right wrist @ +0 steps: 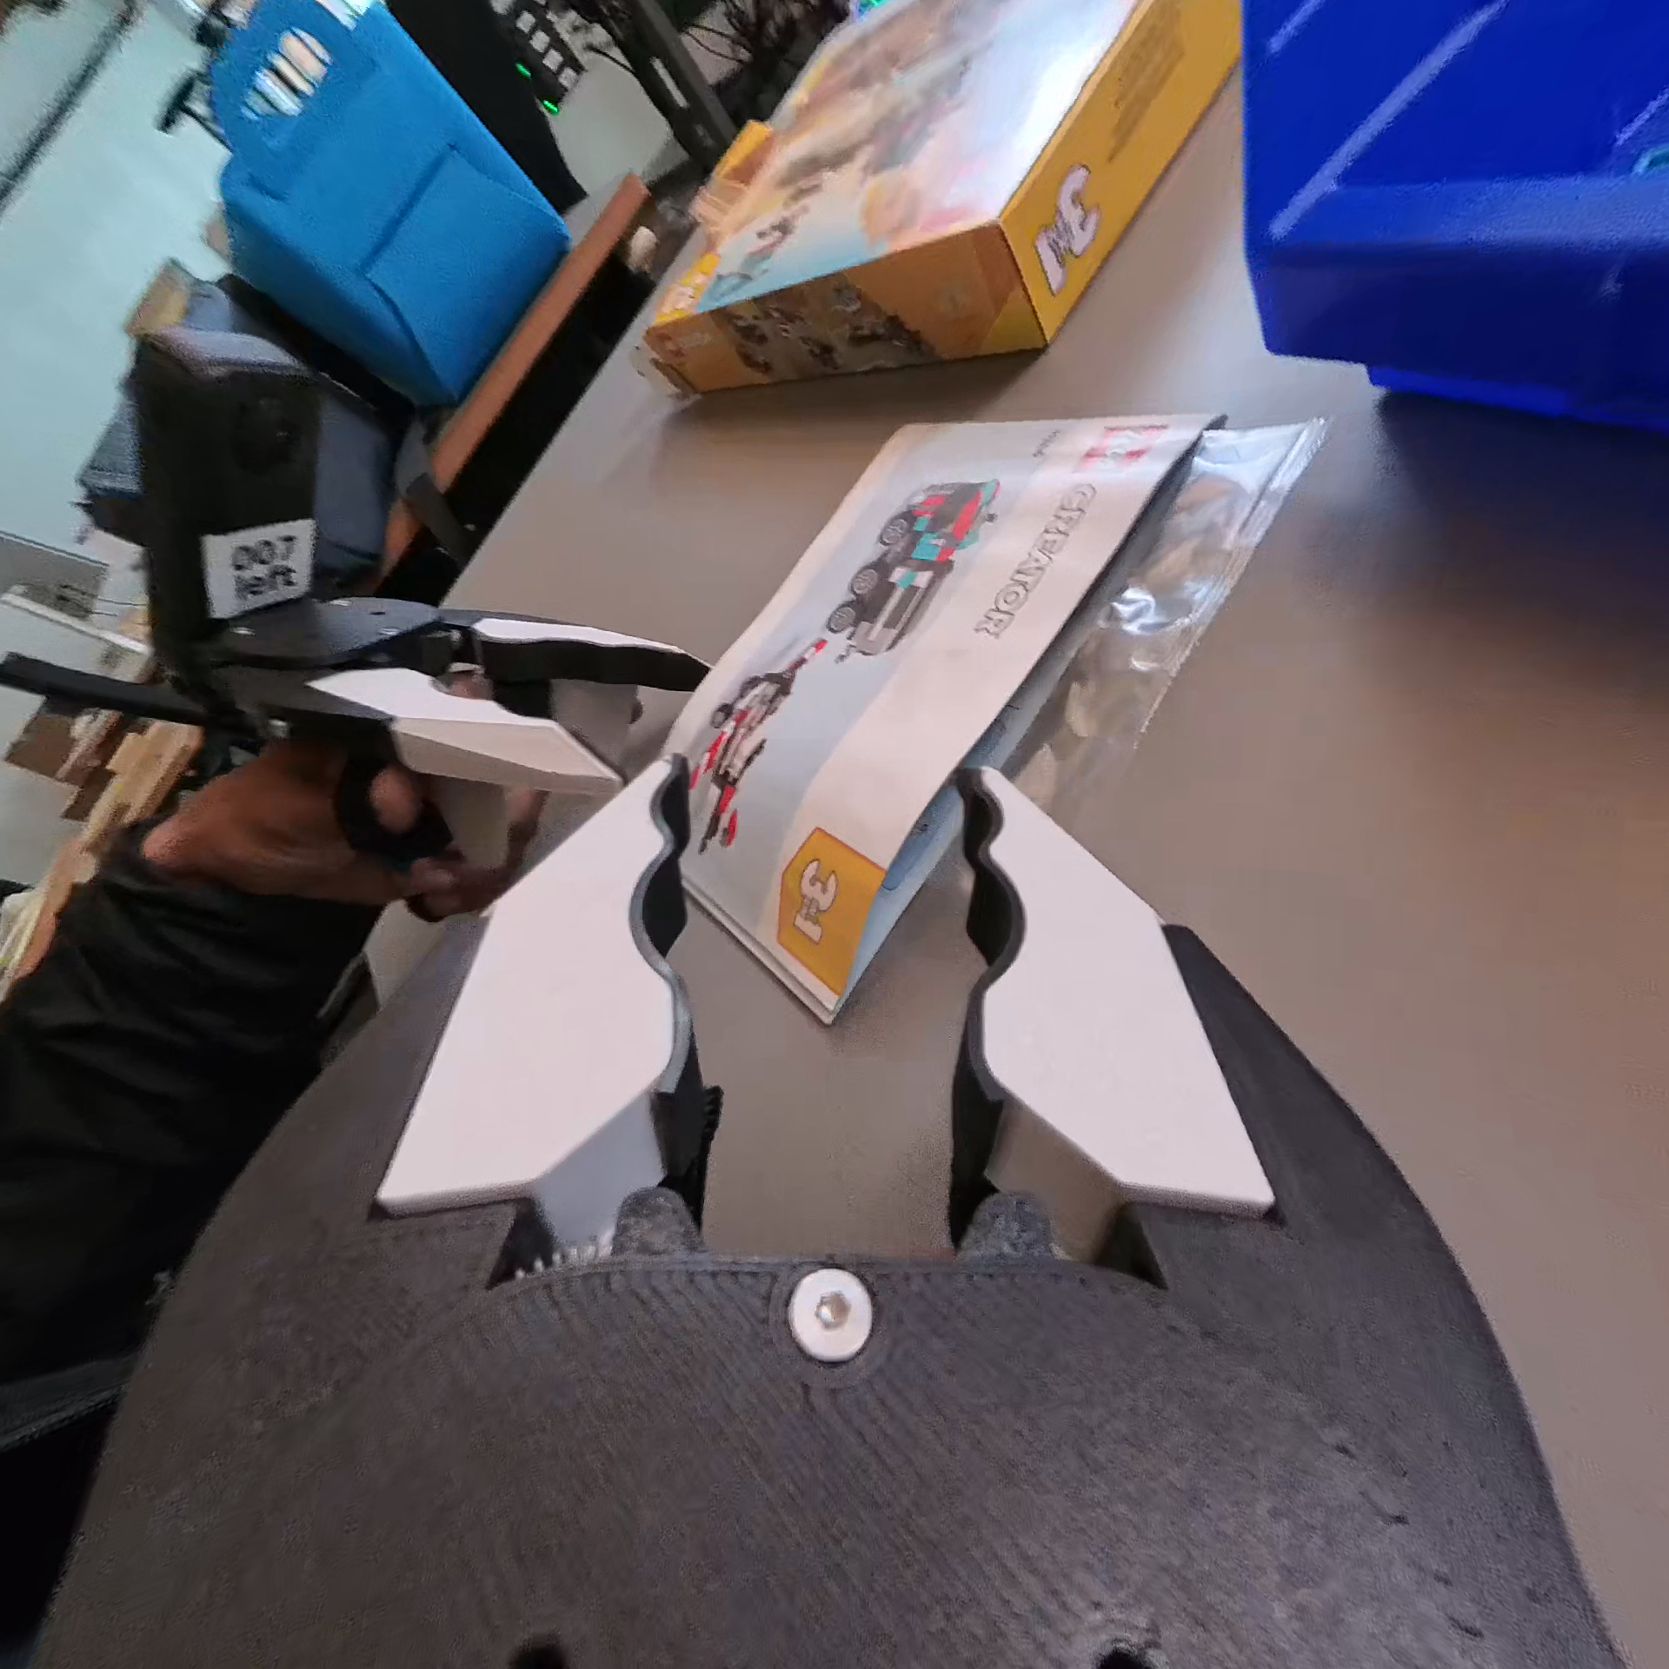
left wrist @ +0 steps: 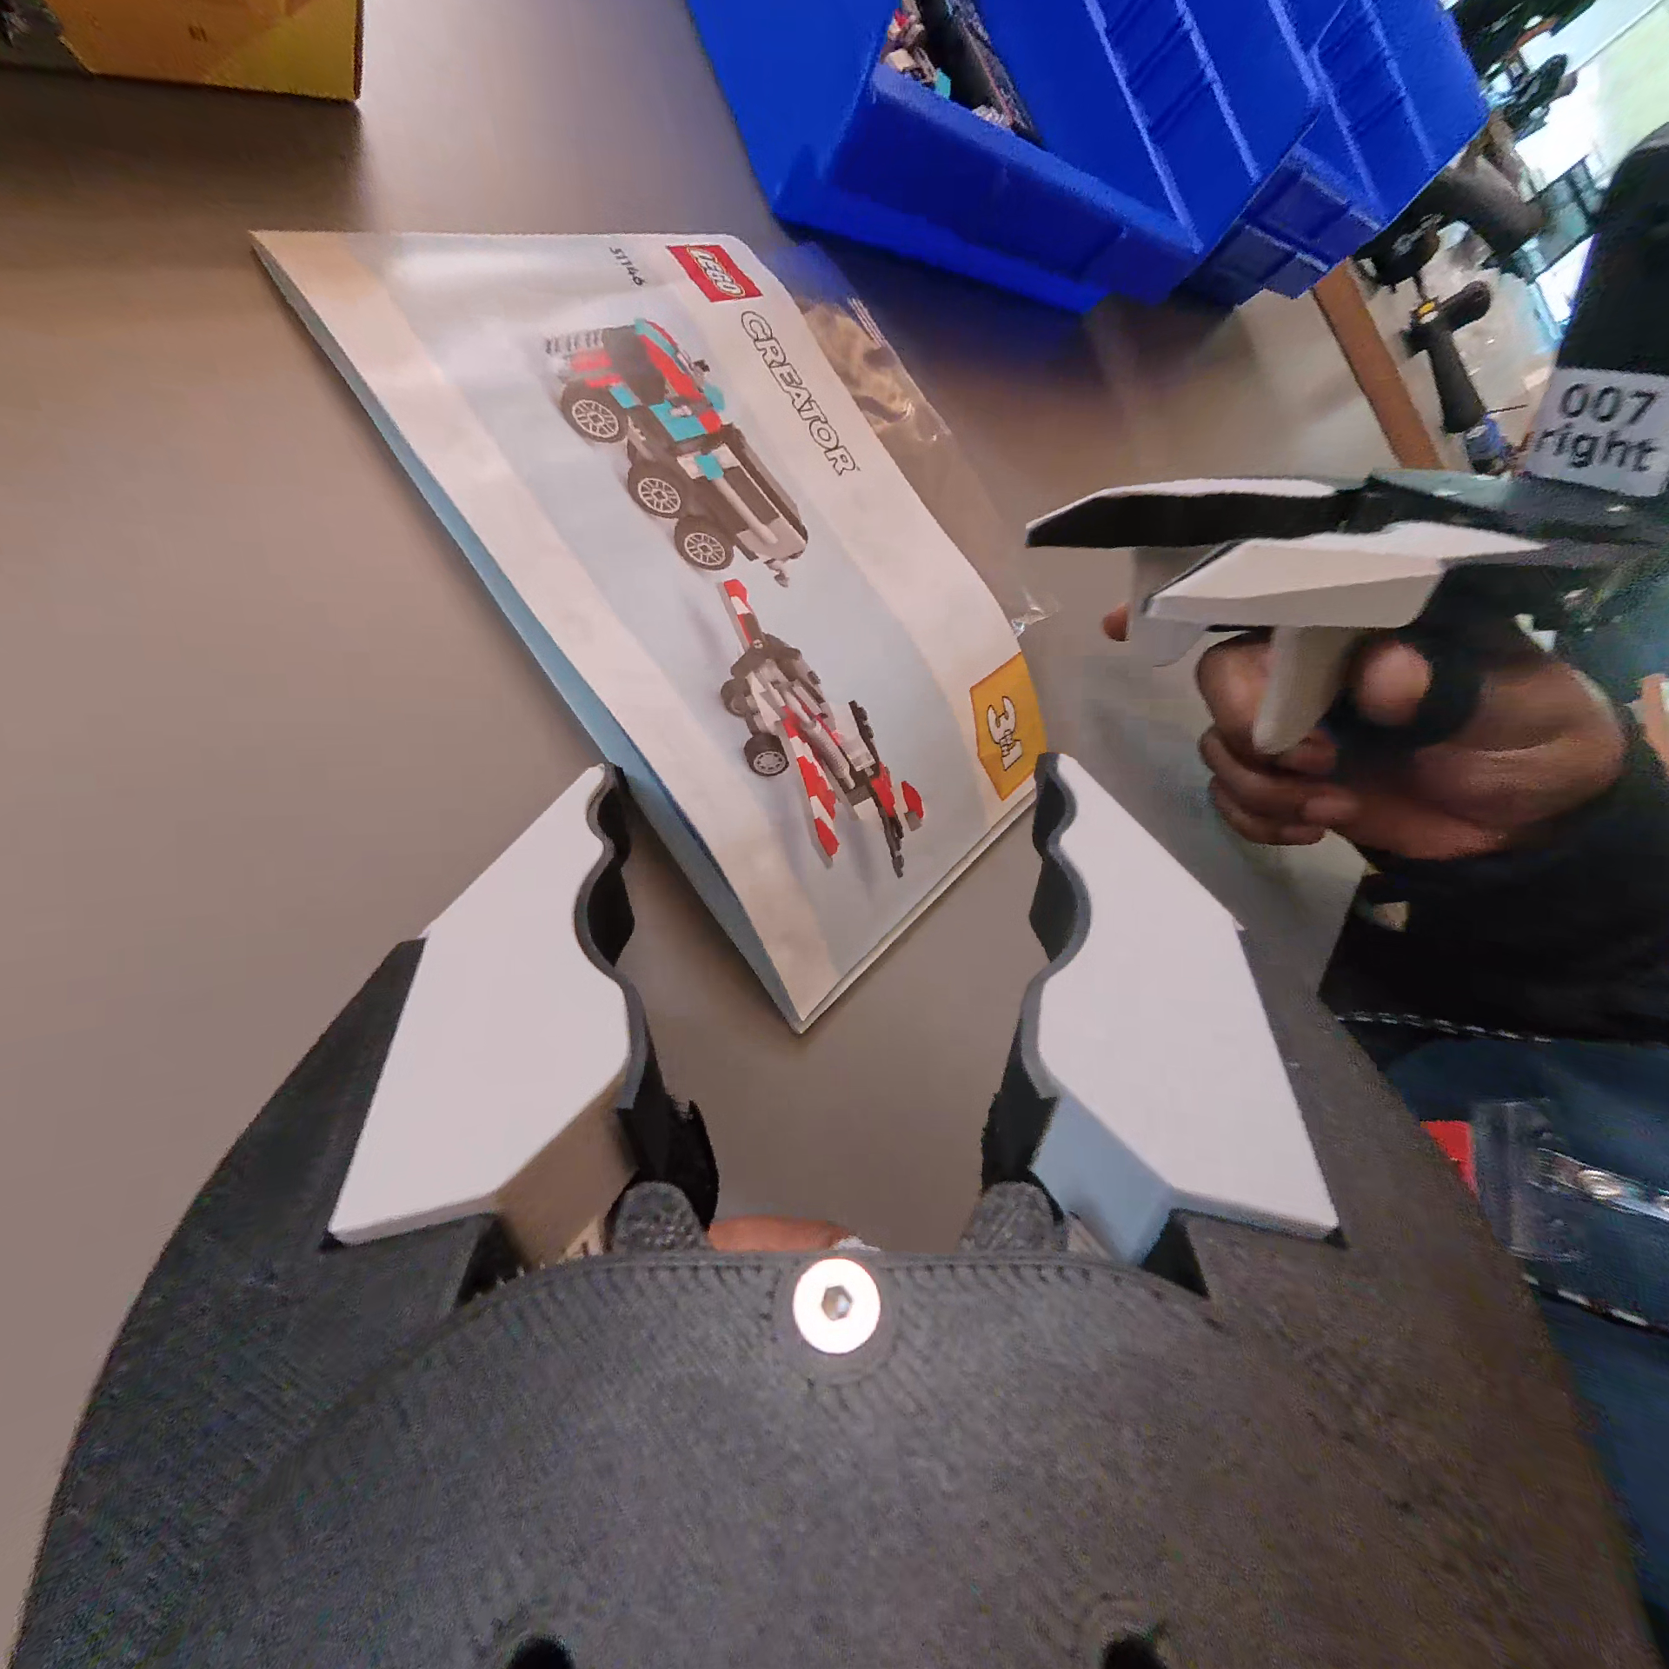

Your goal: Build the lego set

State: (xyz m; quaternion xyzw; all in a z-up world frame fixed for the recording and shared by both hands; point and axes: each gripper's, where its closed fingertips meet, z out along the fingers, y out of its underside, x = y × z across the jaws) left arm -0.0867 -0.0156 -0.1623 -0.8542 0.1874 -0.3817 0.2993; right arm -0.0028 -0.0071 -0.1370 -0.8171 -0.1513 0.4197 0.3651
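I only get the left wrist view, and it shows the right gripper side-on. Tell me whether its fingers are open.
Observer: Open and empty. The right gripper has its fingers spread, with the near corner of the pale paper instruction booklet showing between them.
Operator: Describe the yellow thing cut off at my top-left corner.
Observer: It is a flat yellow cardboard box, lying on the grey table beyond the booklet.
Operator: Report on the crinkly plastic past the booklet.
Observer: It is a clear plastic bag, lying flat along the booklet's edge on the side of the blue plastic bin.
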